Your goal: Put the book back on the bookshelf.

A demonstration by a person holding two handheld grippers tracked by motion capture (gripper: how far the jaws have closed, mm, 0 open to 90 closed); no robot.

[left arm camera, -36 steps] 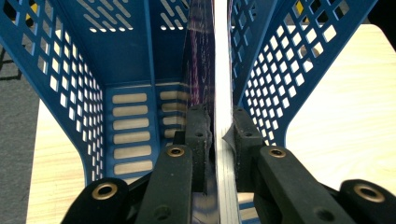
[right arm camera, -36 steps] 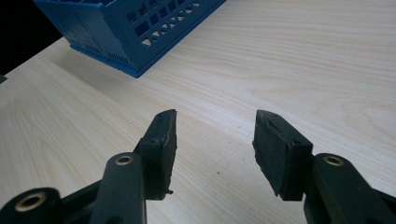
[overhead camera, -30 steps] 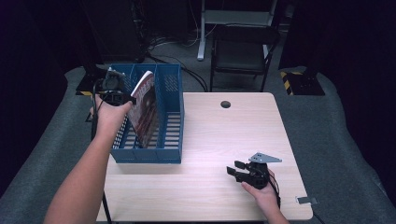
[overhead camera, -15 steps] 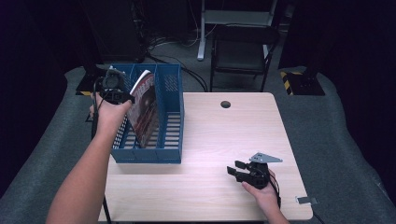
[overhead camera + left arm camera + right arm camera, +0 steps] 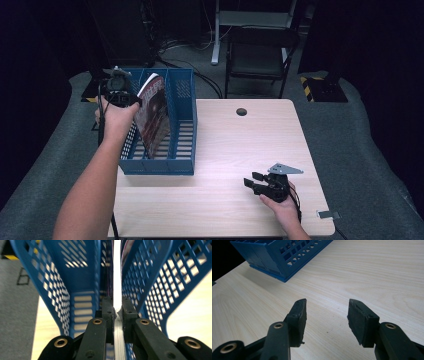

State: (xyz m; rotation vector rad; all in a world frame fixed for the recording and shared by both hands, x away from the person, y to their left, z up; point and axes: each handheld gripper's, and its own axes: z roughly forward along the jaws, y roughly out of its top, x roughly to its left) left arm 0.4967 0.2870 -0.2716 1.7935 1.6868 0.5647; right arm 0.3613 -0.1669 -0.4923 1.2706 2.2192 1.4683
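Wooden and pale, the counter (image 5: 235,150) is the biggest thing I see. On its left side sits my blue file rack (image 5: 177,150), the kind with holes in its walls. A book (image 5: 152,117) stands tilted in the middle slot of the rack, its top poking out. My left hand-held gripper (image 5: 131,100) is pinched tight on the book's top edge. My right hand-held gripper (image 5: 251,181) rests low by the near right corner of the counter, jaws wide apart, holding nothing.
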